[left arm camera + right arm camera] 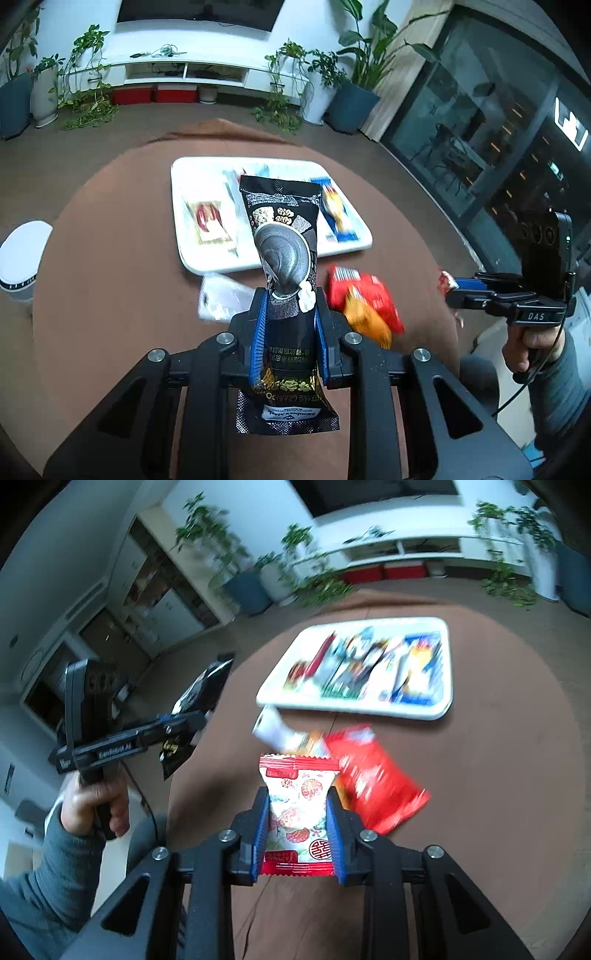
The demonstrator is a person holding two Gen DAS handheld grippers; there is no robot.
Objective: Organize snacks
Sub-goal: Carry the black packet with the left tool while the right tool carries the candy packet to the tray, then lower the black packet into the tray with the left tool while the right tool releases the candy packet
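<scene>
My left gripper [290,295] is shut on a long black snack packet [284,236], held above the brown table and pointing toward the white tray [273,260]. From the right wrist view the same packet [201,690] hangs in the left gripper [199,716] at the left. My right gripper [298,794] is shut on a small red and white candy packet [297,797], lifted over the table. In the left wrist view the right gripper [452,286] shows at the right edge with that packet's red tip [445,280]. The tray [354,710] holds several packets.
A red snack bag [364,295] and a clear white packet [221,299] lie on the brown table [110,295] in front of the tray. A white bin [22,258] stands left of the table. Potted plants and a white TV cabinet line the far wall.
</scene>
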